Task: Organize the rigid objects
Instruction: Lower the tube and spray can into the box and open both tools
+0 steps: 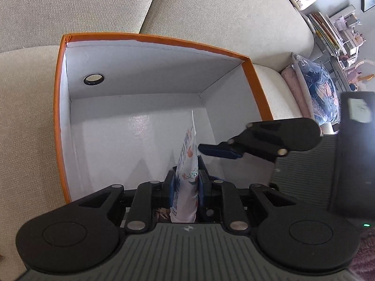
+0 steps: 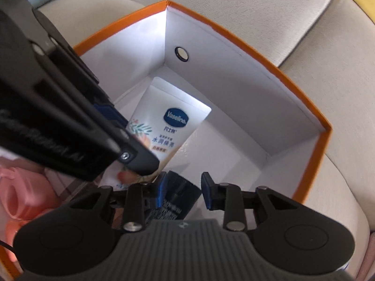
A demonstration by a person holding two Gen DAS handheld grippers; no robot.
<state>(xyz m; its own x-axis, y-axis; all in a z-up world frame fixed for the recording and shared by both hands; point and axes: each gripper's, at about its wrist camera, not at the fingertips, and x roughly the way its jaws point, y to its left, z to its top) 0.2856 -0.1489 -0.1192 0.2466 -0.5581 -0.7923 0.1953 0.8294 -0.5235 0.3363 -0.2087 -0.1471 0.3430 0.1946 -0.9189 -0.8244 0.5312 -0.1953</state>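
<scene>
Risk sits mostly with the white Vaseline tube (image 1: 187,164), which your left gripper (image 1: 186,187) has clenched between its blue pads low in the centre of the left wrist view, the tube's flat crimped end pointing up into the orange-rimmed box (image 1: 61,107). In the right wrist view the same tube (image 2: 164,126) hangs over the white box floor at frame centre, not yet resting on it as far as you can judge. Your right gripper (image 2: 181,192) stands with its jaws apart at the bottom centre of its own view; a dark tube or bottle (image 2: 178,199) lies against the left pad, while the right pad is clear of it, so it is not gripped. From the left wrist view the right gripper's tip (image 1: 218,151) is just beside the white tube, perhaps touching. If you swing that tip further left, it could knock the tube askew in the left pads. Release the white tube from this height and it may bounce or land propped against the wall. The dark item, touched on one side only, could get pushed away rather than caught.
</scene>
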